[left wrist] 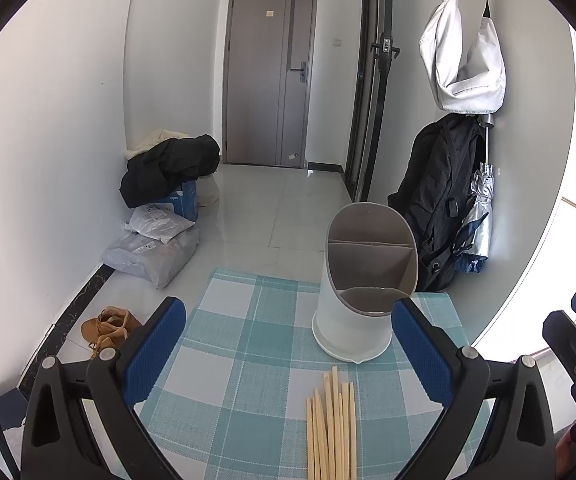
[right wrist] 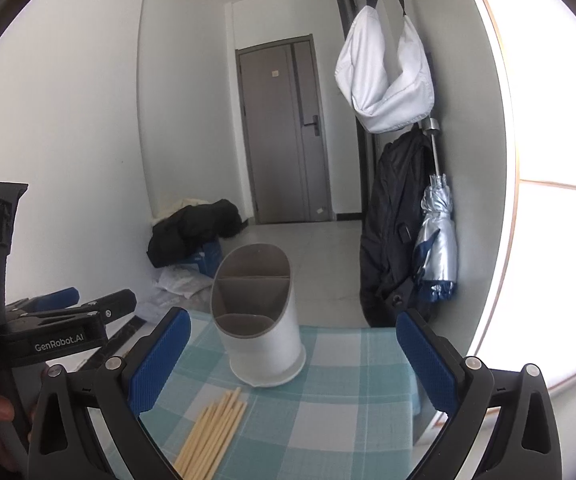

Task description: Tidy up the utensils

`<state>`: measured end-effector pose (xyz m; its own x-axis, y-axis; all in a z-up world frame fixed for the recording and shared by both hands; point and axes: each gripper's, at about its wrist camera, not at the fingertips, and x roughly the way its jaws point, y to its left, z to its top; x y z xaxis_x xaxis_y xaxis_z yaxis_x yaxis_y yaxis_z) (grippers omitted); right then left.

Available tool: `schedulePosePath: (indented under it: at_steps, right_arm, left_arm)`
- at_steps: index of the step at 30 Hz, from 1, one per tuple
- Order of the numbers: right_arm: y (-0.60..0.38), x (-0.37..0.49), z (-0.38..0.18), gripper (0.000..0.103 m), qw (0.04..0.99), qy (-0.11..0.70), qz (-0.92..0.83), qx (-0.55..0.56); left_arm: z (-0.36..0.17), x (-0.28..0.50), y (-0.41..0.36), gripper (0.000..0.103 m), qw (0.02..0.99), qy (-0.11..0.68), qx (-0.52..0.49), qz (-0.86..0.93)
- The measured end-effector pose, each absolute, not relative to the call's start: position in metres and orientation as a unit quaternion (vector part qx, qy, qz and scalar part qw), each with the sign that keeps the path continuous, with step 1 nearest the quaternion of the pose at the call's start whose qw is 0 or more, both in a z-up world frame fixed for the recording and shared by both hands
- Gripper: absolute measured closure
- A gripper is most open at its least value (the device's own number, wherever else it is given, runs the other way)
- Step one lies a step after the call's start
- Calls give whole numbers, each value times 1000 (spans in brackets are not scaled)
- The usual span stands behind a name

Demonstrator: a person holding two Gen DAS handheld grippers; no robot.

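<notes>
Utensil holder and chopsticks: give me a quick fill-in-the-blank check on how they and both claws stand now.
1. The chopsticks lie flat on the ____ placemat.
2. The utensil holder stands upright and holds ____ utensils.
3. Both the left claw and the right claw are ____ and hold nothing.
4. The holder stands ____ the chopsticks, away from the claws.

Missing words: checked; no; open; beyond

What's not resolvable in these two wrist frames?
- Chopsticks: near ends cut off by the bottom edge in both wrist views; count unclear.
- Utensil holder: compartment bottoms hidden by its own walls.
- Window: overexposed in the right wrist view.
</notes>
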<state>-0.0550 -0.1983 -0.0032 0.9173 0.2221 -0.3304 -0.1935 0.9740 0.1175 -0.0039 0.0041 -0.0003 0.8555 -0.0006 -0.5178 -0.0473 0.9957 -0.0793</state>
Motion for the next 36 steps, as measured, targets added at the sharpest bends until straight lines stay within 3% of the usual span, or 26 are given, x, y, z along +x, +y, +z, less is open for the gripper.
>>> schedulePosePath:
  at_steps: [36]
  right_arm:
    - [-193,-58,-7,0,979,172,105,37]
  left_arm:
    - [1,-2,7,3,960,274,-52,13]
